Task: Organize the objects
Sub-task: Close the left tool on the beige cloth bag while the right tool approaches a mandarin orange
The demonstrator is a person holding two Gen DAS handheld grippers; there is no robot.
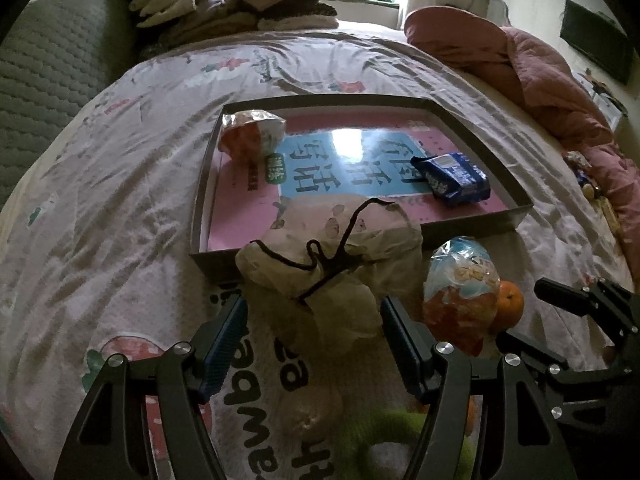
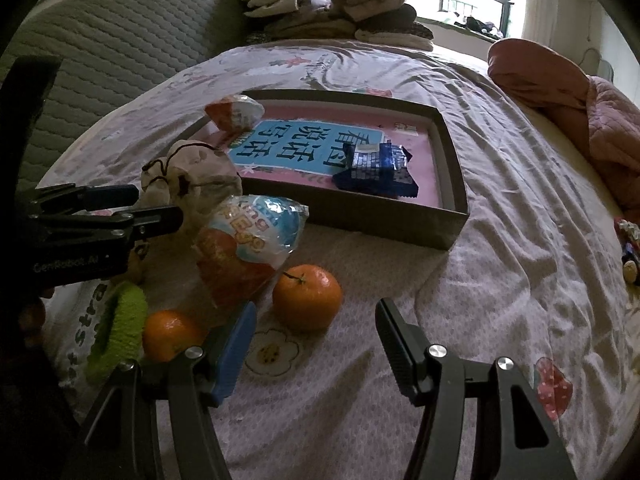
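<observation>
A beige drawstring pouch point(image 1: 332, 256) rests on the bed against the near edge of a shallow grey box point(image 1: 472, 234). My left gripper point(image 1: 314, 336) is open, and the pouch's lower part lies between its fingertips without a visible squeeze. Inside the box are a pink and blue book point(image 1: 352, 152), a blue snack packet point(image 1: 452, 178) and an egg-shaped sweet packet point(image 1: 252, 134). My right gripper point(image 2: 316, 340) is open over the sheet, just short of an orange point(image 2: 307, 298). A second egg-shaped packet point(image 2: 248, 244) leans beside that orange.
Another orange point(image 2: 172, 334) and a green fuzzy ring point(image 2: 120, 328) lie near the front left. Folded clothes point(image 1: 232, 0) are piled at the far end. A pink quilt point(image 1: 540, 72) bunches along the right, with small items point(image 2: 630, 252) at its edge.
</observation>
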